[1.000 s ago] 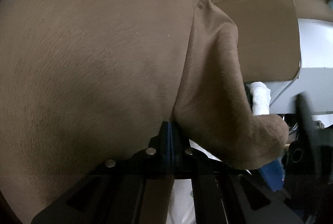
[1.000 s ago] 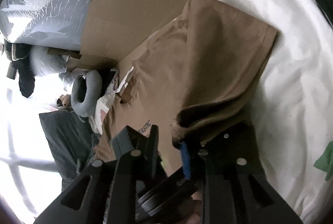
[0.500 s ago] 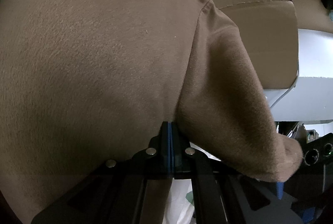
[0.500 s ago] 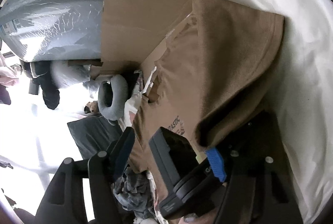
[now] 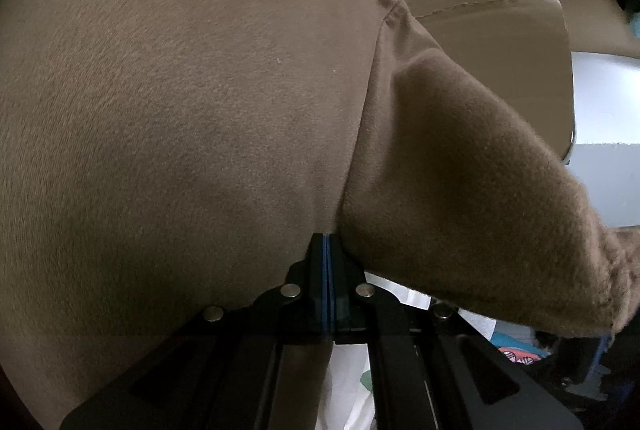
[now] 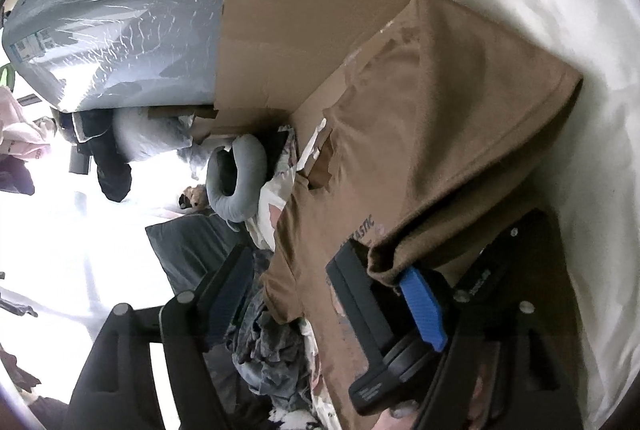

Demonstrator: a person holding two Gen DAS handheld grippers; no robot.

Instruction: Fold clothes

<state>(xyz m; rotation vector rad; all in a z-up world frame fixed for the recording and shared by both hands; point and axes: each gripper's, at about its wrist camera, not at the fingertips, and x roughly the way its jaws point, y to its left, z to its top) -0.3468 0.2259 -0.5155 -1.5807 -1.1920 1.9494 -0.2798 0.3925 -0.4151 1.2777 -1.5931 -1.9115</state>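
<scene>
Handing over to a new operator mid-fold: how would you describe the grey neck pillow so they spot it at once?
In the right wrist view, find the big cardboard box beside the white bedding. Follow the box's lower edge down to the clutter on the floor: the neck pillow sits there, left of the brown shirt. It is the only grey, U-shaped padded ring.

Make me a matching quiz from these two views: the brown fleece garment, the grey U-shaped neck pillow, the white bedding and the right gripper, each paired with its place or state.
Things:
1. brown fleece garment
2. grey U-shaped neck pillow
3. white bedding
4. right gripper

Places or states:
A. jaws wide apart
B. pinched in the left gripper
C. along the right edge of the right wrist view
D. in the clutter left of the garment, right wrist view

Pairs: 1-B, 2-D, 3-C, 4-A
</scene>
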